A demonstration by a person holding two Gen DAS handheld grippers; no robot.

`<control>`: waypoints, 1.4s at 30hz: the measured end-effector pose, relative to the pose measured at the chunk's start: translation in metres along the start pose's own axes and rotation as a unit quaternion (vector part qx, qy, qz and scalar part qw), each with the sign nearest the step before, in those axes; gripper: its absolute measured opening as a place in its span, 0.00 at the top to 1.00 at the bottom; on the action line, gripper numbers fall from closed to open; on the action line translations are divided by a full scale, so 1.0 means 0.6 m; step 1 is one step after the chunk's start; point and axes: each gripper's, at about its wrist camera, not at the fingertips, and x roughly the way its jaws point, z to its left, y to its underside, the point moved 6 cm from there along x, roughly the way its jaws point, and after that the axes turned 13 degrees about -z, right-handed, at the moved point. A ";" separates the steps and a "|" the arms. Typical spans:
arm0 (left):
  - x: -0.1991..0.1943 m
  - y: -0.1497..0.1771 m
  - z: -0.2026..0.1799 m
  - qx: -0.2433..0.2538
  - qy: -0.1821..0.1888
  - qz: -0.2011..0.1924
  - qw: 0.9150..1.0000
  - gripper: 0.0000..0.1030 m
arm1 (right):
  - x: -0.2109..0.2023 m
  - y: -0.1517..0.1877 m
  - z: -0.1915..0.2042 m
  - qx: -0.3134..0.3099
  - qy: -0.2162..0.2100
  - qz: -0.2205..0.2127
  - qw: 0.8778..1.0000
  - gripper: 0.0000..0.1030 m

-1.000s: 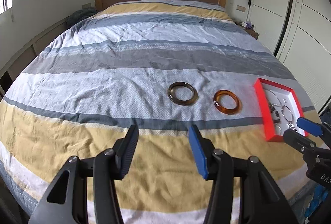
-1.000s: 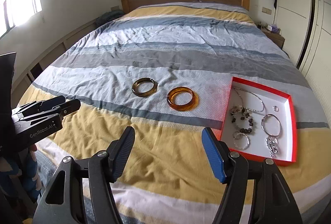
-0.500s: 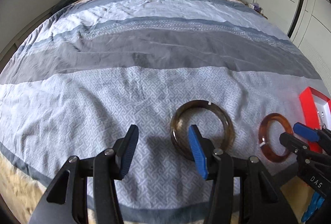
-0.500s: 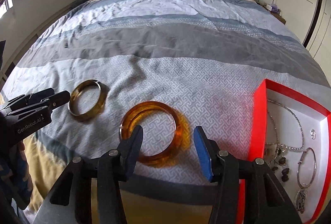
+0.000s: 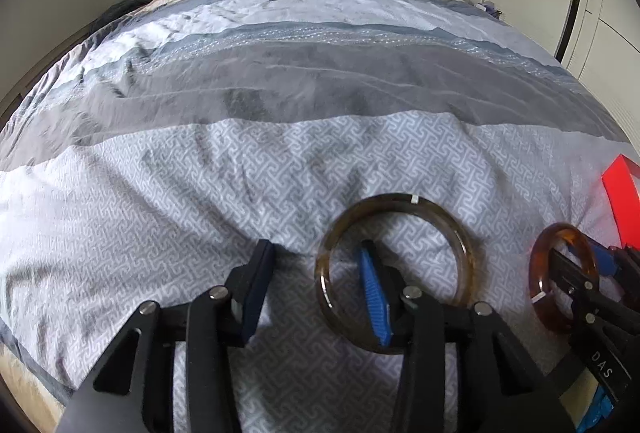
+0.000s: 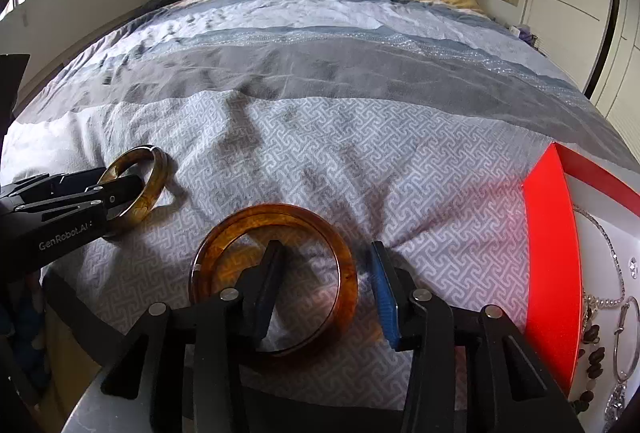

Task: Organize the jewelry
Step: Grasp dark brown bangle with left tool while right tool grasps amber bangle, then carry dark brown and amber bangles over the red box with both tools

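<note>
The left gripper (image 5: 316, 273) is held wide open and grips nothing: its blue finger sits inside the dark olive bangle (image 5: 394, 273), its black finger outside, at 9 o'clock of the ring. The right gripper (image 6: 326, 277) is likewise spread, straddling the right wall of the amber bangle (image 6: 276, 281), black finger inside. Both bangles lie flat on the striped bedspread (image 6: 340, 137). At 3 o'clock, the red box (image 6: 554, 273) with necklaces and hoops is seen.
</note>
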 end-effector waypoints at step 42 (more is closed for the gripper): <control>-0.566 -0.036 0.016 -0.002 -0.008 -0.137 0.990 0.92 | -0.562 -0.104 0.014 0.018 0.020 -0.145 0.989 0.90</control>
